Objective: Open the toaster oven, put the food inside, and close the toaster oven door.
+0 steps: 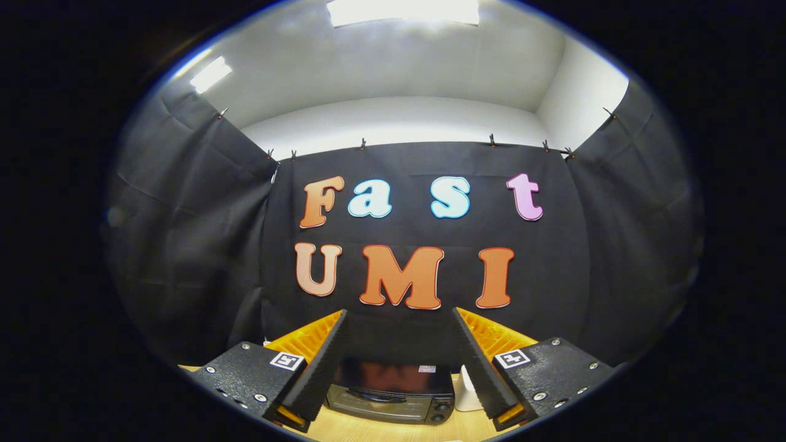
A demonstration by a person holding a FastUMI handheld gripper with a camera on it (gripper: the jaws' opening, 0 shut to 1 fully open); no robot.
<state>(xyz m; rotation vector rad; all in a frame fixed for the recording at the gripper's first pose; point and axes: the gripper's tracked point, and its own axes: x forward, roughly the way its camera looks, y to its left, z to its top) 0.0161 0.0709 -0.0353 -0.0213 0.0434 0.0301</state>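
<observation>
The gripper (399, 362) hangs with fingers spread wide, holding nothing. Beyond them a toaster oven (392, 393) sits on a wooden table (381, 430), door apparently closed, likely framed for an approach.

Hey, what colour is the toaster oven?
Black, with a dark glass door; the gripper view shows the toaster oven on the wooden table, beyond the open tongs.

Oven ahead of parted fingers, on the table

The oven (393, 393) sits on the table (393, 431) at 12 o'clock from the gripper (399, 325), beyond and between its spread, empty fingers, door shut. A small object (468, 393) stands just beside the oven at 3 o'clock. The cloth wall (184, 245) rises behind both.
</observation>
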